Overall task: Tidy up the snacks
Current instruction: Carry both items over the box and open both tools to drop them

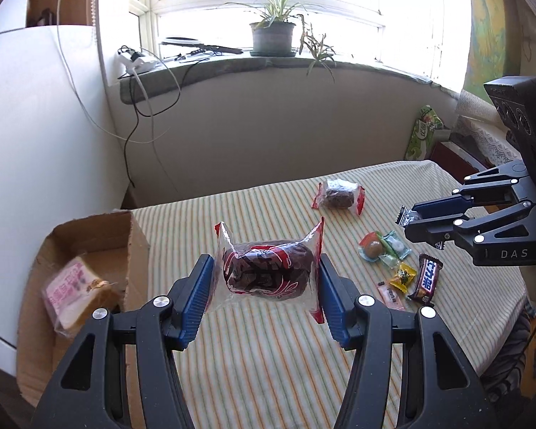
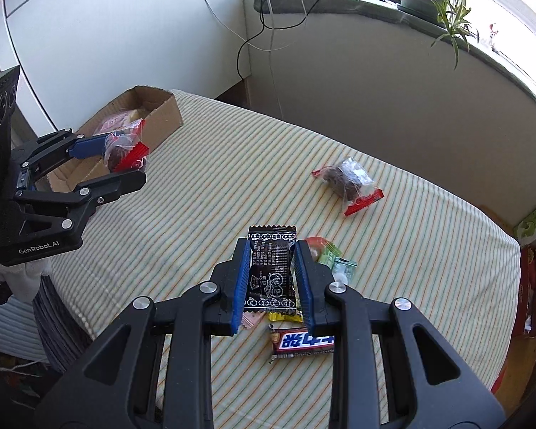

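Note:
My left gripper [image 1: 264, 279] is shut on a clear red-edged packet with a dark cake [image 1: 266, 273] and holds it above the striped table, just right of a cardboard box [image 1: 100, 236]; it also shows in the right wrist view [image 2: 125, 159]. The box holds a pink bread packet [image 1: 77, 293]. My right gripper [image 2: 271, 279] is shut on a black candy wrapper [image 2: 271, 271] above a small pile of snacks. A second dark cake packet [image 2: 350, 182] lies on the cloth at the back.
Loose snacks lie on the striped cloth [image 2: 214, 196]: a Snickers bar [image 2: 303, 345], a green candy [image 2: 328, 252], a yellow candy [image 1: 403, 277]. A white cabinet [image 1: 35, 125] stands left. A windowsill with a potted plant [image 1: 273, 35] and cables is behind. A green packet [image 1: 423, 132] stands far right.

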Available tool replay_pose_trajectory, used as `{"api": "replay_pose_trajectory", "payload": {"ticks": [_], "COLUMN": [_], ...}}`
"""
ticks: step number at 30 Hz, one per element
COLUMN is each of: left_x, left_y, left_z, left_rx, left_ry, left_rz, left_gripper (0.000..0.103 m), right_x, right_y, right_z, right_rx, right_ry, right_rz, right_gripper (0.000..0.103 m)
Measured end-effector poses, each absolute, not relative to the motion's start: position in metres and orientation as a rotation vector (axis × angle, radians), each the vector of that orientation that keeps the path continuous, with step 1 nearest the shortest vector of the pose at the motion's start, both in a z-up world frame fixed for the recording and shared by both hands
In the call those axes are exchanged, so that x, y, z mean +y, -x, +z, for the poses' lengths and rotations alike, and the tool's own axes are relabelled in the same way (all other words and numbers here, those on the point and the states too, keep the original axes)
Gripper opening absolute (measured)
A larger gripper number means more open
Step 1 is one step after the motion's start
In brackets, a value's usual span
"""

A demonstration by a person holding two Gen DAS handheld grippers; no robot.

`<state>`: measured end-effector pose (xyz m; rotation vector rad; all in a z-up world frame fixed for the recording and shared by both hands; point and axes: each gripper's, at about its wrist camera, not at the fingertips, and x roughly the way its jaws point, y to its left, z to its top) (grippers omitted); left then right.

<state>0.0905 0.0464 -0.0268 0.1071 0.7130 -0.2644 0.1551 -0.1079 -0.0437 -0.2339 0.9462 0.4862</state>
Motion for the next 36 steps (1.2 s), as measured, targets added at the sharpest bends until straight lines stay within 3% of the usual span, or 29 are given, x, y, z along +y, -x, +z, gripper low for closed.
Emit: {"api": "replay_pose_trajectory", "payload": {"ticks": [17,30,36], "left_x": [0.189,0.218,0.224], "left_y": [-0.048,-0.049,-0.05], "left_z": [-0.043,-0.05,-0.051], "left_rx": [0.794,0.801,0.811], "left_ry": [-0.067,-0.075,-0.069], "left_rz": [-0.002,0.021,0.035], "left_gripper": [0.057,0.057,0.065], "right_x": [0.062,0.166,0.184], "right_y": [-0.162,-0.168,-0.171], "right_z": [-0.037,-0.047,-0.05], "right_rx": [0.918,0.944,0.948], "right_ry": [0.334,0.404,0.406], "right_rz": [0.75,0.852,0.881], "right_gripper": [0.026,0.026,0.027]}}
